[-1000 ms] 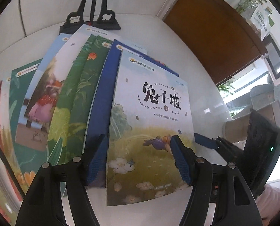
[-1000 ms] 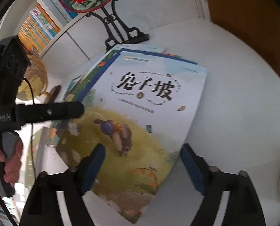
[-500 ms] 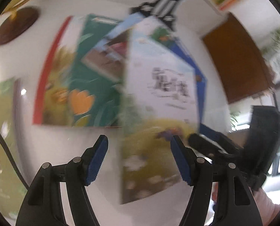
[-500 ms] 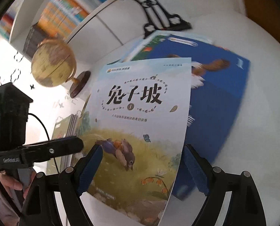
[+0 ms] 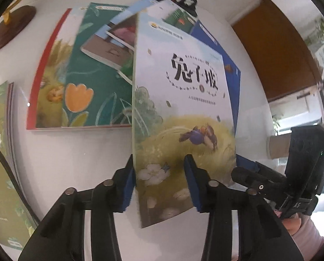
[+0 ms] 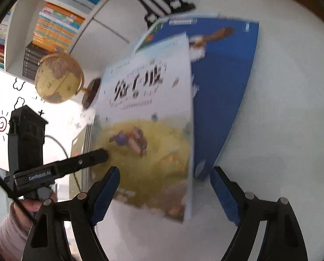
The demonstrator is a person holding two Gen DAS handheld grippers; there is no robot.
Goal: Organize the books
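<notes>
left gripper: jaws have just been closing. the lower left edge of the pale book with the meadow cover sits between the blue pads; the left pad lies against the book's left edge, the right pad lies over the cover. whether the pads press firmly cannot be told.

the pale book appears tilted, its left edge raised off the white table. it overlaps a blue book on its right and, on its left, a fan of other books, among them a green book with an orange tulip and a red-edged book beneath it.

right gripper: fingers spread wide, holding nothing. the lower edge of the pale book lies between them, and neither pad touches it. the picture is blurred here. the blue book lies flat on the table just right of it.

in the background: a globe, a black ornate stand, shelved books.
</notes>
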